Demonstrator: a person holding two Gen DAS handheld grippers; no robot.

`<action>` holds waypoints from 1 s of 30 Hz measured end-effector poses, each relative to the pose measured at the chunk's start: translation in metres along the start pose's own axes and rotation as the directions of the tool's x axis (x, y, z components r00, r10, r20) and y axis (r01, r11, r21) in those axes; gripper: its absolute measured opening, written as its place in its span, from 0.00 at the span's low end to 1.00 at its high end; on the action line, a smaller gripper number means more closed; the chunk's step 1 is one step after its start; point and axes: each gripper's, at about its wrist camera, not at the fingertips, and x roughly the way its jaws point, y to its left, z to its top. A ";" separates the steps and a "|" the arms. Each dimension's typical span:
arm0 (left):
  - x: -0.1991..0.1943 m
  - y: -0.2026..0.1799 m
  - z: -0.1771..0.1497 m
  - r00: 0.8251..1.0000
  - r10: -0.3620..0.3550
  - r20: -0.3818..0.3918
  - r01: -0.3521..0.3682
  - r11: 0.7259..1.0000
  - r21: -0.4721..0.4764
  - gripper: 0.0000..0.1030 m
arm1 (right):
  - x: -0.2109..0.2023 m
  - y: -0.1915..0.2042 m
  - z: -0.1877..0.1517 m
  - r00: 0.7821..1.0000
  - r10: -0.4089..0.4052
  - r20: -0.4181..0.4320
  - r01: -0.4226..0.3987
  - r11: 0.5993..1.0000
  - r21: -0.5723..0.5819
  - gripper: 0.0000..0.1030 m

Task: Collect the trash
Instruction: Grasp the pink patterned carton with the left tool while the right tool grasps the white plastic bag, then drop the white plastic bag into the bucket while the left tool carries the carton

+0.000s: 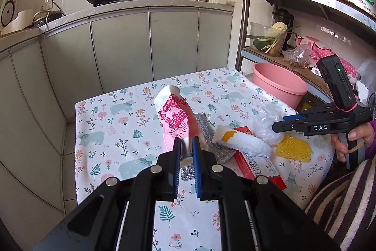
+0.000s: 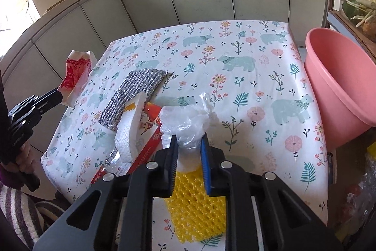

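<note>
My left gripper [image 1: 186,144] is shut on the lower end of a red-and-white paper packet [image 1: 174,114], which it holds tilted above the table; the right wrist view shows that packet [image 2: 75,72] off the table's left edge. My right gripper [image 2: 189,140] is shut on a crumpled clear plastic bag [image 2: 188,119], its pads pressing both sides. On the floral tablecloth [image 2: 235,51] lie a silver scouring cloth [image 2: 134,95], a white foam piece [image 2: 127,133], a red carton [image 2: 148,140] and a yellow foam net [image 2: 195,204].
A pink basin [image 2: 340,86] stands just past the table's right edge, below a metal shelf rack [image 1: 305,67] with vegetables and bags. Grey cabinets [image 1: 141,46] with woks on the counter run behind. A person's striped sleeve [image 1: 347,204] is at the near right.
</note>
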 end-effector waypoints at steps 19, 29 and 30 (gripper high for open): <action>-0.008 -0.011 0.030 0.996 0.012 0.087 -0.012 1.000 -0.002 0.09 | -0.043 0.013 0.007 0.981 0.000 0.192 0.016 0.996 -0.083 0.15; -0.010 -0.017 0.055 0.987 0.006 0.158 -0.003 1.000 -0.018 0.09 | -0.070 0.007 0.017 0.953 -0.032 0.300 0.057 0.996 -0.074 0.15; -0.010 -0.018 0.058 0.986 0.003 0.165 0.000 1.000 -0.018 0.09 | -0.072 0.005 0.018 0.950 -0.037 0.310 0.061 0.996 -0.069 0.15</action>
